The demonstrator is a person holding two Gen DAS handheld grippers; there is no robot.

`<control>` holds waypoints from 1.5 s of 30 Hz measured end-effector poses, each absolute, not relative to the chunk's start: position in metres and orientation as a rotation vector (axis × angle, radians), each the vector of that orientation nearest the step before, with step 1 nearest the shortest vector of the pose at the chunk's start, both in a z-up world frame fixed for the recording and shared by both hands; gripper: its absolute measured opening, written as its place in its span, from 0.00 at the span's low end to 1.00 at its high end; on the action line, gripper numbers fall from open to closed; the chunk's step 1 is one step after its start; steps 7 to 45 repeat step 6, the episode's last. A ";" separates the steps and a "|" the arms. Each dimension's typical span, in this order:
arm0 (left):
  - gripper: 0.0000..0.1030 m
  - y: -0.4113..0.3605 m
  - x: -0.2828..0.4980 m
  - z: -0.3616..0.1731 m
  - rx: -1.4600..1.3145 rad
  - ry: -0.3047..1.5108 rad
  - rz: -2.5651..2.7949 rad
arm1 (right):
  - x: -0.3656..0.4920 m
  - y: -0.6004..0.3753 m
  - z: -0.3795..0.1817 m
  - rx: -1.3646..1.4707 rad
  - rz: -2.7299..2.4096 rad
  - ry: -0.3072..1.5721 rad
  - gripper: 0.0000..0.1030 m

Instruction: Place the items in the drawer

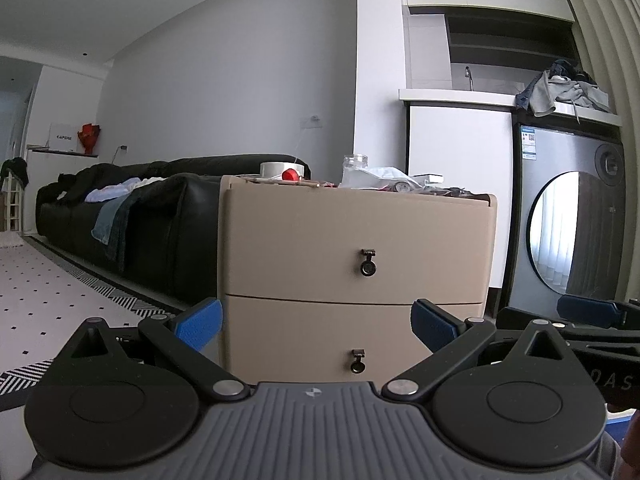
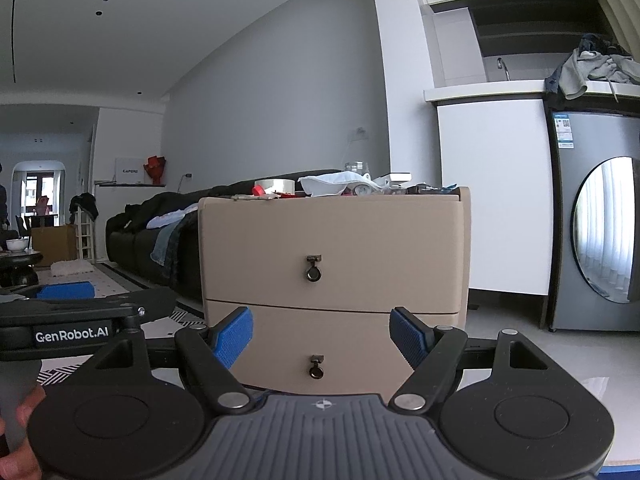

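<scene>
A beige two-drawer cabinet (image 1: pixel 356 240) (image 2: pixel 332 236) stands ahead, both drawers shut, each with a small ring pull: the upper pull (image 1: pixel 367 266) (image 2: pixel 314 271) and the lower pull (image 1: pixel 357 363) (image 2: pixel 316 369). Its top is cluttered: a tape roll (image 1: pixel 276 169) (image 2: pixel 276 185), a red object (image 1: pixel 291 175) (image 2: pixel 259 190), a glass jar (image 1: pixel 355 162), white crumpled material (image 1: pixel 380 176) (image 2: pixel 336 182). My left gripper (image 1: pixel 318 322) is open and empty, level with the lower drawer. My right gripper (image 2: pixel 322 332) is open too, with nothing between its fingers.
A black sofa (image 1: pixel 132 216) (image 2: pixel 160 224) strewn with clothes flanks the cabinet's left. A washing machine (image 1: pixel 568 232) (image 2: pixel 600 232) stands right, clothes piled on the counter (image 1: pixel 560 92) above. Patterned rug (image 1: pixel 60 300) on the left floor. The other gripper appears at each frame's edge.
</scene>
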State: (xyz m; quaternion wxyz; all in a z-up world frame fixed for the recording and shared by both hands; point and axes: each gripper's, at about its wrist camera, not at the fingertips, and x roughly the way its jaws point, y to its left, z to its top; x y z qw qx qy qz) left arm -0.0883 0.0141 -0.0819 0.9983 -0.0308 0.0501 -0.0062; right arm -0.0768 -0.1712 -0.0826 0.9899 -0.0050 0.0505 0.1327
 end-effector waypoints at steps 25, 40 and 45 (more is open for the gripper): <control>1.00 0.017 -0.088 -0.081 -0.065 0.098 0.000 | -0.078 -0.172 -0.084 -0.003 0.261 0.102 0.76; 1.00 0.017 -0.088 -0.081 -0.065 0.098 0.000 | -0.078 -0.172 -0.084 -0.003 0.261 0.102 0.76; 1.00 0.017 -0.088 -0.081 -0.065 0.098 0.000 | -0.078 -0.172 -0.084 -0.003 0.261 0.102 0.76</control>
